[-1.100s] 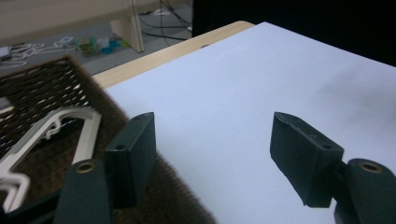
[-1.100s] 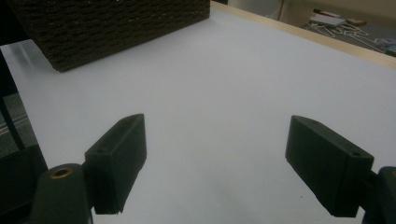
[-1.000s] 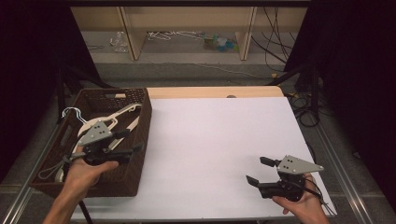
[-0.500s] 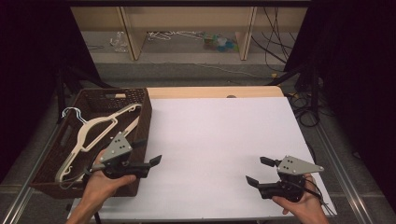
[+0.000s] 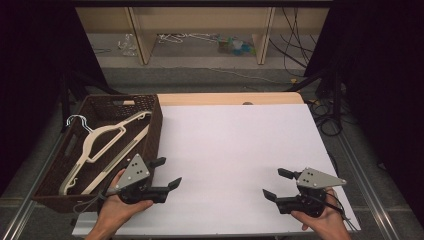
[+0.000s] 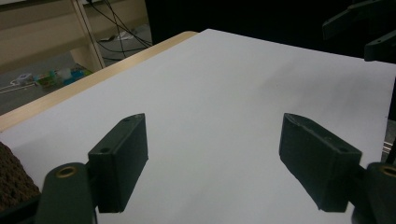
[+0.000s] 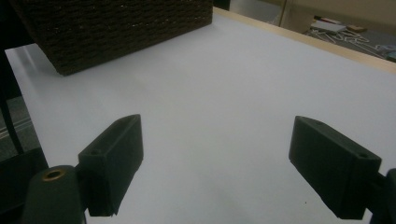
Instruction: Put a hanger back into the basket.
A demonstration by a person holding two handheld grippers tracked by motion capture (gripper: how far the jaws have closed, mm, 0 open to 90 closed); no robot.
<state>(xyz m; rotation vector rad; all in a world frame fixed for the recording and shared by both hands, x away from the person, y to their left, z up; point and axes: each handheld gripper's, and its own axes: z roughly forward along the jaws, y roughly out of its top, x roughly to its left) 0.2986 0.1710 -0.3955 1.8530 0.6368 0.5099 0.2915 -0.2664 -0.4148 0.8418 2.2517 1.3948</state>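
The left gripper point(image 5: 166, 173) is wide open and holds nothing. It sits over the white table point(image 5: 235, 150). Just behind it, to its left, is a brown woven basket point(image 5: 155, 120) with cream hangers point(image 5: 102, 142) inside. They look light, hard and smooth. The long bottom bar looks best to grab. The right gripper point(image 5: 275, 183) is wide open too, far from them.

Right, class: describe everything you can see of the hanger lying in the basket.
The hanger is cream, plastic-looking, with a silvery metal hook at its far-left end. It lies flat and slantwise inside the dark woven basket at the table's left, its bar towards the near side. Neither tool touches it.
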